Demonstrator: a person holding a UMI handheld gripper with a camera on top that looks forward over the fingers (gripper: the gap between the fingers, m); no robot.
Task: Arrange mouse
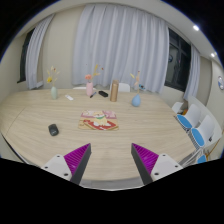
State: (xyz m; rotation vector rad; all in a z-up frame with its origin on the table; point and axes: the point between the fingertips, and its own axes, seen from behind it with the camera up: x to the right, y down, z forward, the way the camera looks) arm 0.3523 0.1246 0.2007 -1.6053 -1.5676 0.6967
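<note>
White curtains fill back wall. Wide wooden table below, chairs at far right end. Board mid-table, I see mixed items on it. My gripper spread, nothing between pink pads. Mouse: small, dark, rounded, well ahead of left finger, left of board.

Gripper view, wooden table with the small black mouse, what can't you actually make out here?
- The small black mouse: too small to tell its buttons or which way it faces.
- The flat colourful tray: contents too small to identify.
- The small objects at the table's far side: too small to name.
- The white and blue chairs: cut off by the view's edge.
- The gripper stands open, holding nothing.
</note>
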